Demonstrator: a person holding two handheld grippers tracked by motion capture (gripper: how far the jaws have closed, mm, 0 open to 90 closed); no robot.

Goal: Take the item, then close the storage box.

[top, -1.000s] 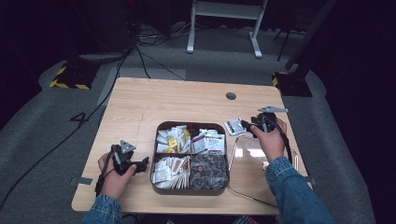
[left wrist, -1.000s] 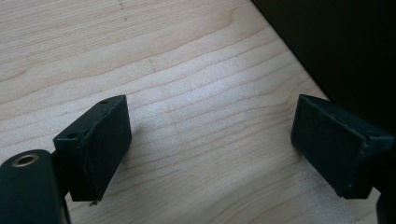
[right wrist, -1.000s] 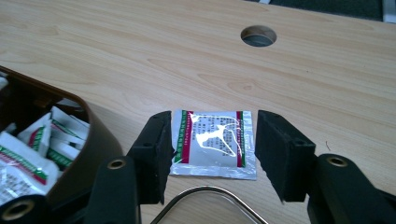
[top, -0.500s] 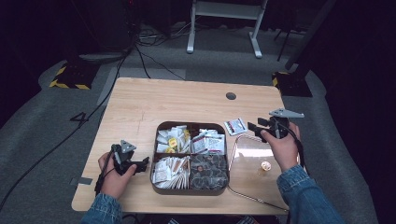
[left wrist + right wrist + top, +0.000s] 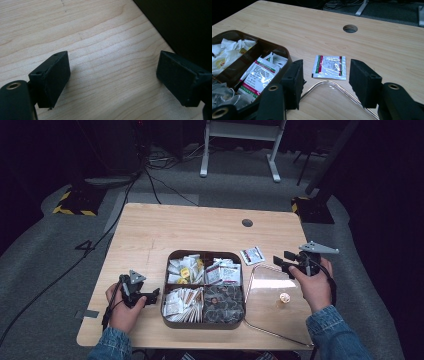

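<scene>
Right gripper view puts your right tool (image 5: 325, 82) near the lens, its jaws well apart with nothing gripped, above the rim of the clear lid (image 5: 342, 91). Just beyond lies the white sachet (image 5: 329, 67), flat on the bench (image 5: 374, 47), beside the brown compartment tray (image 5: 284, 58). High view shows your left tool (image 5: 150, 296) low at the tray's other side, jaws wide and empty.

Setting reads as a lab or recording studio: lone light-wood table (image 5: 165, 235) with a cable hole (image 5: 247, 223) on grey carpet (image 5: 45, 255), dark surroundings, loose floor cables (image 5: 155, 180), hazard-striped stand base (image 5: 75, 200), white metal frame (image 5: 240, 145) behind.
</scene>
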